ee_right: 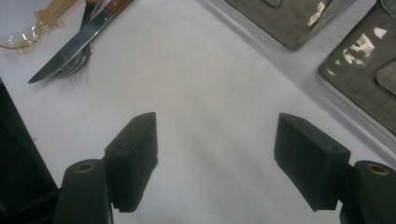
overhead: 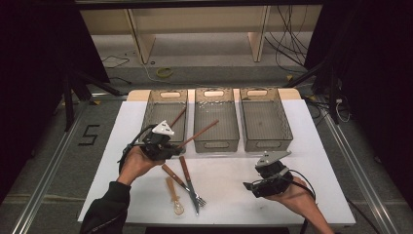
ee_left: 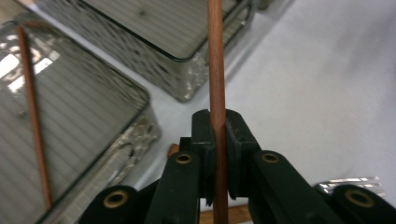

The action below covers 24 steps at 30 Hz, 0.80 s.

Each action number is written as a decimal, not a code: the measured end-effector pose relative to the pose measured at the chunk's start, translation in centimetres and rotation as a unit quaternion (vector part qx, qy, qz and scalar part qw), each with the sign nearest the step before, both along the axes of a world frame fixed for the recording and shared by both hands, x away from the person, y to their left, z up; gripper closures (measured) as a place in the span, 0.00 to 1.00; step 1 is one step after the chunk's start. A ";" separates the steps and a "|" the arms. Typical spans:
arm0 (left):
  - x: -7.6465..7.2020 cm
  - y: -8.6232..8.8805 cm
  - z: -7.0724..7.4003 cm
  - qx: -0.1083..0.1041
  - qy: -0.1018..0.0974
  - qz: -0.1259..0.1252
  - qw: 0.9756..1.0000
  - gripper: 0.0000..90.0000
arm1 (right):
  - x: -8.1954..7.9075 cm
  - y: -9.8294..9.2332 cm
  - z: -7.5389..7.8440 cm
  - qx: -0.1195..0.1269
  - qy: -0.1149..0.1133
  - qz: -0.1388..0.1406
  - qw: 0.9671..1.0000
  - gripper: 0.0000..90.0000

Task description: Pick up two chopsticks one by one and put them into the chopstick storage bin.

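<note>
My left gripper [overhead: 168,146] [ee_left: 218,135] is shut on a thin brown wooden chopstick [overhead: 199,133] [ee_left: 216,70]. The stick slants up and to the right, its far end over the front of the middle basket [overhead: 216,145]. A second chopstick [overhead: 177,117] [ee_left: 32,116] lies inside the left basket [overhead: 152,109]. My right gripper [overhead: 255,180] [ee_right: 217,135] hovers low over bare white table at the front right, jaws wide open with nothing between them.
Three clear mesh baskets stand side by side at the back; the right basket [overhead: 265,144] holds nothing. A wood-handled knife [overhead: 187,178] [ee_right: 70,46], a fork [overhead: 199,200] [ee_right: 70,67] and an amber plastic spoon [overhead: 174,195] [ee_right: 28,32] lie at the front centre.
</note>
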State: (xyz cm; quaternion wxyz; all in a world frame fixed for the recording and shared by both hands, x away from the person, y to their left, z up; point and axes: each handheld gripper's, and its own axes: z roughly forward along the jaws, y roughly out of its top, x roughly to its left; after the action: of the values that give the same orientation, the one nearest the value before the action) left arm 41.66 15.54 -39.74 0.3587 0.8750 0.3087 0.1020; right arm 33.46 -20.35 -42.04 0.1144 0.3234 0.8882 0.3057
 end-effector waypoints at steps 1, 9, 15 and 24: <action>0.2 0.1 0.1 -0.003 -0.001 0.005 1.000 0.93 | -0.1 -0.1 -0.1 0.001 -0.001 -0.004 1.000 0.34; 2.2 1.3 1.2 -0.013 -0.010 0.039 0.999 0.93 | -0.3 -0.3 -0.8 0.002 0.005 -0.009 1.000 0.34; 4.3 2.7 1.0 -0.016 -0.007 0.076 0.997 0.93 | -0.6 -0.2 -0.9 0.000 0.006 -0.007 1.000 0.34; 7.5 4.2 0.6 -0.020 -0.003 0.124 0.992 0.93 | -1.1 -0.2 -0.9 0.003 0.002 -0.008 1.000 0.33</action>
State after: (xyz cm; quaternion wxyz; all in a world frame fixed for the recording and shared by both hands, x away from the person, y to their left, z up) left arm 49.20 19.77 -39.10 0.3617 0.8224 0.4156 0.1418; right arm 32.38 -20.50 -42.99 0.1140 0.3315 0.8848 0.3071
